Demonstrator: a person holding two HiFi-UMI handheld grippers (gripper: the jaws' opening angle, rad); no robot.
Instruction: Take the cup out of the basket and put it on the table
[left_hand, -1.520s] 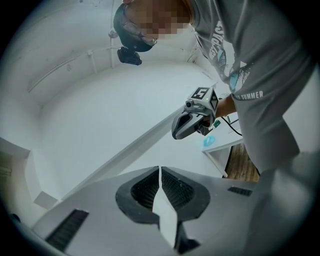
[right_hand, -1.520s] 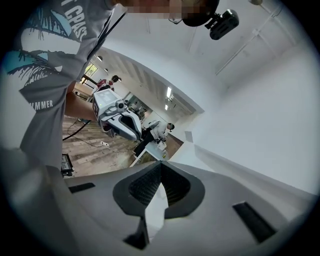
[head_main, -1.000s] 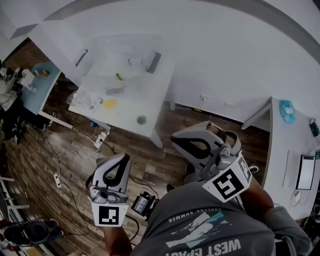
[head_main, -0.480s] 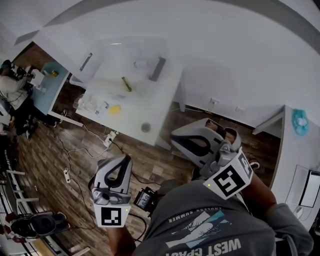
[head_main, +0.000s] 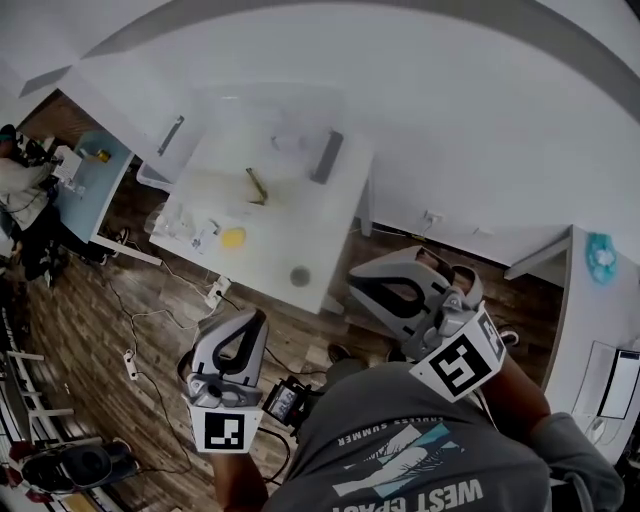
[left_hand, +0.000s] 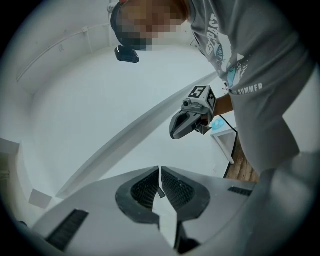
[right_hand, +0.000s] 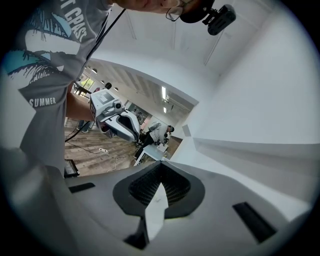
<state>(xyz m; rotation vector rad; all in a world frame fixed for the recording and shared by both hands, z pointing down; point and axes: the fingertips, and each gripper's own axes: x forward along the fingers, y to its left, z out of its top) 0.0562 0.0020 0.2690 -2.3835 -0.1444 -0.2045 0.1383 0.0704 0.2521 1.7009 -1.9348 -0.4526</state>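
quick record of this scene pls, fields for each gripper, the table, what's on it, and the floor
left gripper: fingers together, nothing between them
right gripper: fingers together, nothing between them
table: white, ahead of both grippers and apart from them
on table: yellow item, dark round item, the rest too small to name
cup and basket: cannot be made out in these views
floor: wood planks, a white power strip lying on it
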